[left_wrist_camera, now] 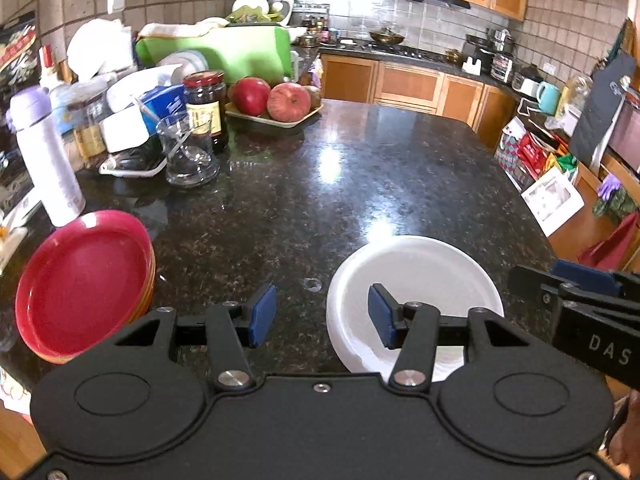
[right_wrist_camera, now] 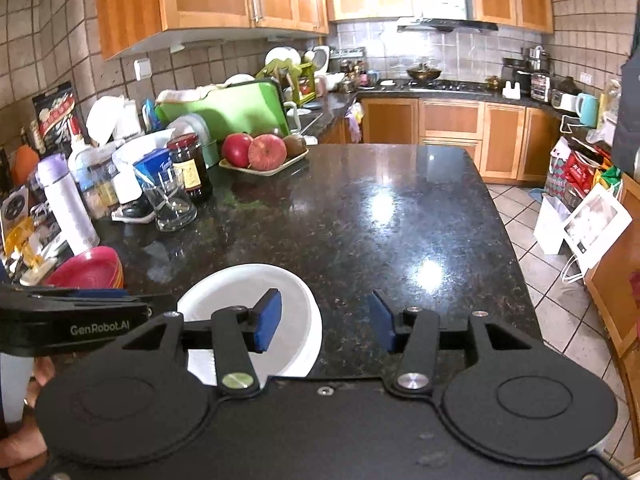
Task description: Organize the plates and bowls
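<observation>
A stack of red plates lies on the dark granite counter at the near left; it also shows in the right wrist view. A white plate lies near the front edge, also in the right wrist view. My left gripper is open and empty, held above the counter between the two, its right finger over the white plate's left rim. My right gripper is open and empty, its left finger over the white plate's right part. It shows at the right edge of the left wrist view.
Clutter lines the counter's left side: a lilac bottle, a glass, a dark jar, a tray of apples, a green board. The counter's right edge drops to a tiled floor with bags.
</observation>
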Demonstrator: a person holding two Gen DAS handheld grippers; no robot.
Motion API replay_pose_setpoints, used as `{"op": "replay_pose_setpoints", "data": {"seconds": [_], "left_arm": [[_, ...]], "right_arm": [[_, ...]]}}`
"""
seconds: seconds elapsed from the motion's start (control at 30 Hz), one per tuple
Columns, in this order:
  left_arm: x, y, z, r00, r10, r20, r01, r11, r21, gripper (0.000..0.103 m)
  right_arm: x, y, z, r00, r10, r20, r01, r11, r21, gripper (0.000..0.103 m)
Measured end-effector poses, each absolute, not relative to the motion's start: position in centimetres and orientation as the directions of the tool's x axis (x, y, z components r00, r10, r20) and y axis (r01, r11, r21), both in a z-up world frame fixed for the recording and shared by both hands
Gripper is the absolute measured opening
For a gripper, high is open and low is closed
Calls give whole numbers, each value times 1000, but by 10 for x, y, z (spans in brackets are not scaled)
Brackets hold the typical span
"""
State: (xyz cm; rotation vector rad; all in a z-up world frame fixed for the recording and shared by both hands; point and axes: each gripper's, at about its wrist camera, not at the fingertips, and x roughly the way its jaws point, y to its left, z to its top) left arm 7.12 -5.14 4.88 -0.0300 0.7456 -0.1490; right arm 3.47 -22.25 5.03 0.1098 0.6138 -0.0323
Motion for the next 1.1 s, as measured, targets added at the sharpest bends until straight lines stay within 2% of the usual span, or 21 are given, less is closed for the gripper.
{"op": "replay_pose_setpoints", "data": {"seconds": [0.3,0.53,1.1], "left_arm": [[78,-35,43,681,-163,-714,134,986,-97,57],[73,-25,39,674,-140,-726,151,987,-49,57],[54,-5,38,693,-199,-692,219,974,-61,57]], "right_arm": [[23,-196,49,842,-94,-531,152,986,66,59],[18,-184,48,822,-146,-551,261,956,136,61],[-10,-159,42,803,-246,-542,372,918,134,60]]}}
